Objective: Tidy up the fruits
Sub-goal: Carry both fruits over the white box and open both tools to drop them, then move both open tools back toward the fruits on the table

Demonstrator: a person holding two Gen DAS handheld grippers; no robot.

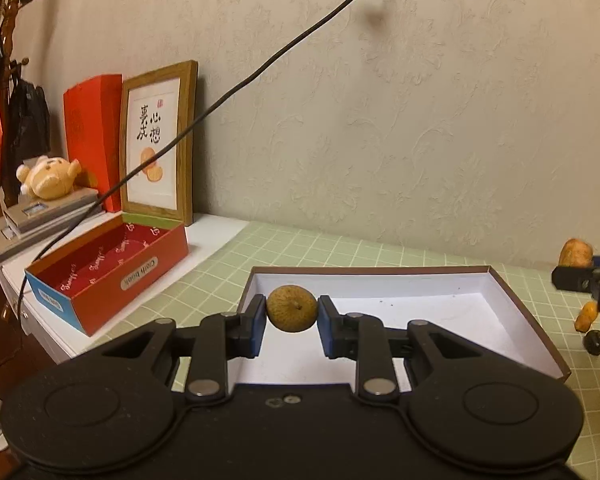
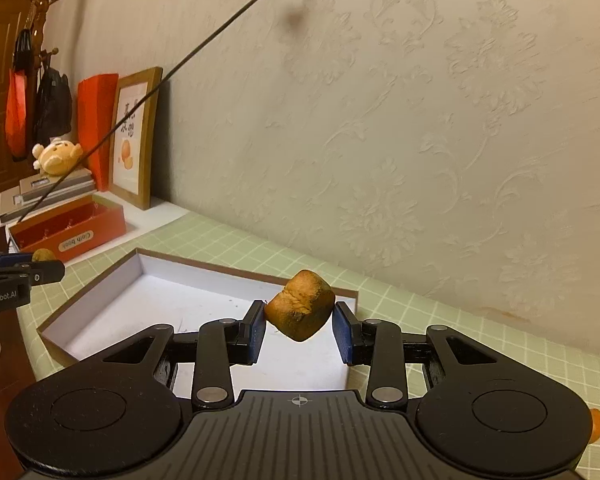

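Small round yellowish fruit (image 1: 292, 309) pinched between left gripper (image 1: 291, 322) pads, held above white-lined shallow box (image 1: 512, 320). Larger brown blocky fruit (image 2: 301, 305) clamped between right gripper (image 2: 300, 330) pads, over same box's far edge. Green checked mat (image 1: 300, 246) beneath.

Round yellow-brown fruit (image 1: 292, 309), small dark stem dimple facing the camera, pinched between the left claw (image 1: 292, 312) pads above the near-left corner of the open box (image 1: 516, 300). Blocky orange-brown fruit (image 2: 302, 311), dark scuffed underside, tilted, clamped in the right claw (image 2: 300, 322) over the box's right end. White-lined, brown-edged, shallow box on green grid mat. Three more small fruits (image 1: 586, 317) loose on the mat right of the box.
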